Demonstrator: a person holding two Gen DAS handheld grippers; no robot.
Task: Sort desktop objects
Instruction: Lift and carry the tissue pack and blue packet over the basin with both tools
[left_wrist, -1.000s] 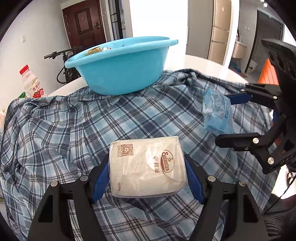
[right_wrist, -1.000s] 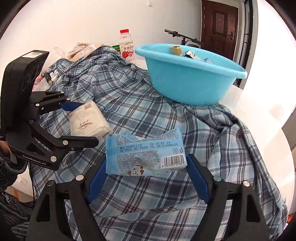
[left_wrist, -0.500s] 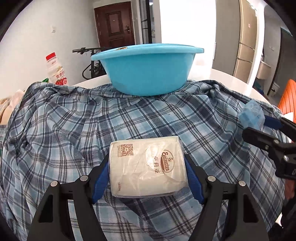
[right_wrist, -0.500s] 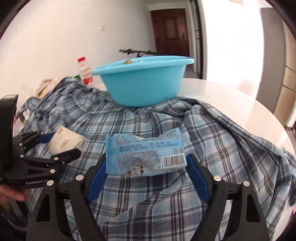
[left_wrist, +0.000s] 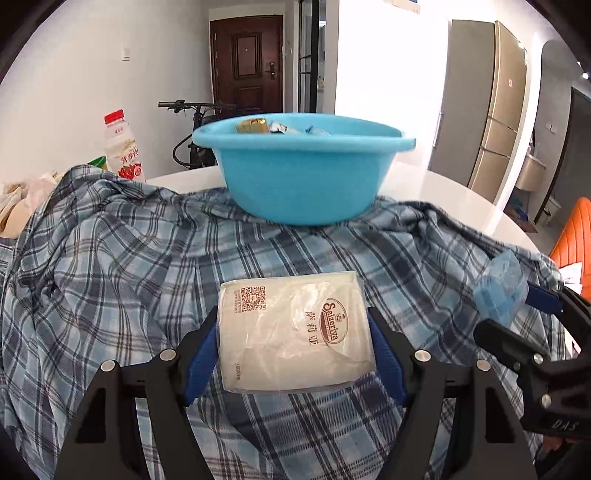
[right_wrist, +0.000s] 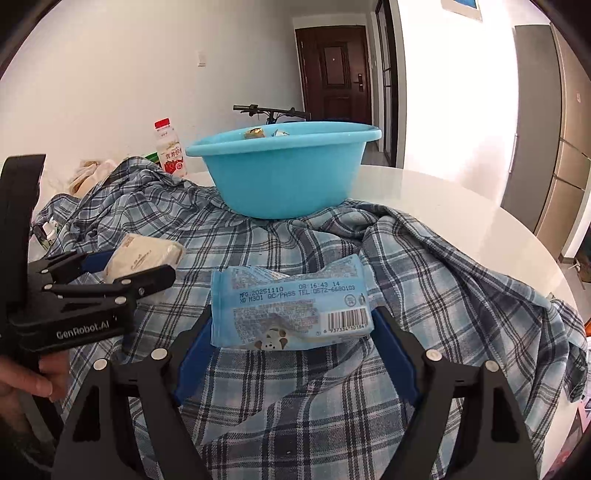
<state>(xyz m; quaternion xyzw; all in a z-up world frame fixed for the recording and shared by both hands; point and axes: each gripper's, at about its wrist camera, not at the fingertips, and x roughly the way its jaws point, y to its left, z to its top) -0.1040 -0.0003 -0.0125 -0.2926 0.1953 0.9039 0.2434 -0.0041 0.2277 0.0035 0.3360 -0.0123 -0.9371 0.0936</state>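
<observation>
Since the earlier frames: both views levelled, basin (left_wrist: 301, 173) now upright and centred in the upper middle instead of tilted at upper left; same holds kept throughout. Left gripper (left_wrist: 295, 343) clamped on a white pack (left_wrist: 293, 338), lower centre of the left view; seen from the right view at middle left, left gripper (right_wrist: 122, 267) with the white pack (right_wrist: 146, 254) between its black fingers, part of a hand (right_wrist: 26, 380) under it at the lower left edge. Right gripper (right_wrist: 291, 328) clamped on a blue packet (right_wrist: 290, 302), lower centre of the right view; at the right edge of the left view, right gripper (left_wrist: 513, 314) with the blue packet (left_wrist: 502, 293) end-on. White pack: soft, pillowy, squarish, clear crinkled film, brown oval logo and printed code square. Blue packet: flat, oblong, glossy wrapper, crimped top edge, barcode, small cartoon dog. Gripper pads blue, arms matte black with silver screws. Basin: round, smooth light-blue plastic, flared rim, a few wrapped items showing above the rim. Under everything, a rumpled blue plaid shirt (left_wrist: 122, 258), woven, folded in ridges, spread over a round glossy white table (right_wrist: 443, 206). Bottle (left_wrist: 122, 147) with red cap at upper left, beside the basin. Beyond: white walls, dark brown door (left_wrist: 245, 70), bicycle (left_wrist: 192, 122) handlebars behind the basin, tall beige cabinets at upper right, orange chair at the right edge.
</observation>
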